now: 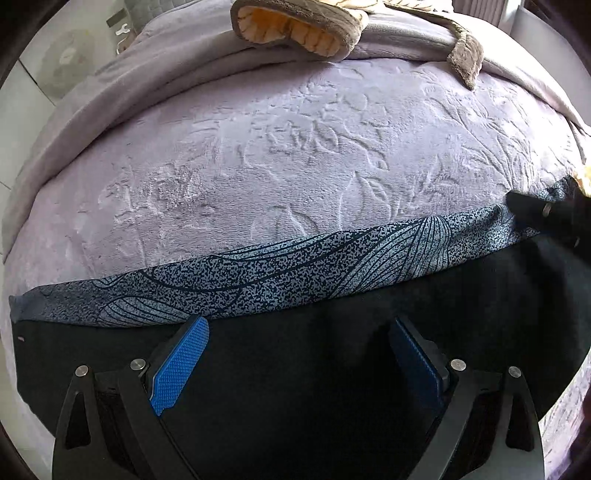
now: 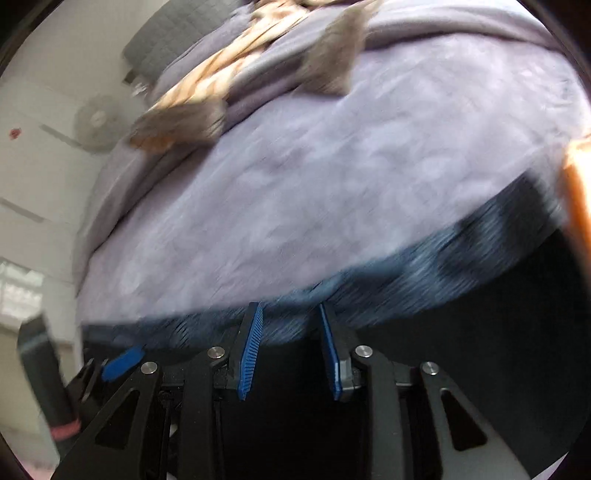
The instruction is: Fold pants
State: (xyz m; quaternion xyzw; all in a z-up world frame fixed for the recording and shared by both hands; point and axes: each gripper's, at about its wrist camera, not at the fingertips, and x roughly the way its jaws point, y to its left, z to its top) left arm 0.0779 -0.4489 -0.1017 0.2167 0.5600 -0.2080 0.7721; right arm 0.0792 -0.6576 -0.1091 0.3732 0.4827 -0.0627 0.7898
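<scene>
Here, left wrist view: the left hand-held gripper hangs released, its blue pads spread wide over the dark pants with nothing between them. The pants lie flat on the bed, which is covered by a lilac embossed blanket; a speckled blue band runs along their far edge. A brown and cream garment lies at the far end of the bed. A second black gripper tip rests at the band's right end. Right wrist view, blurred: the right hand-held gripper has its pads partly apart, over the same band; whether cloth is pinched, I cannot tell. A white fan stands by the wall.
</scene>
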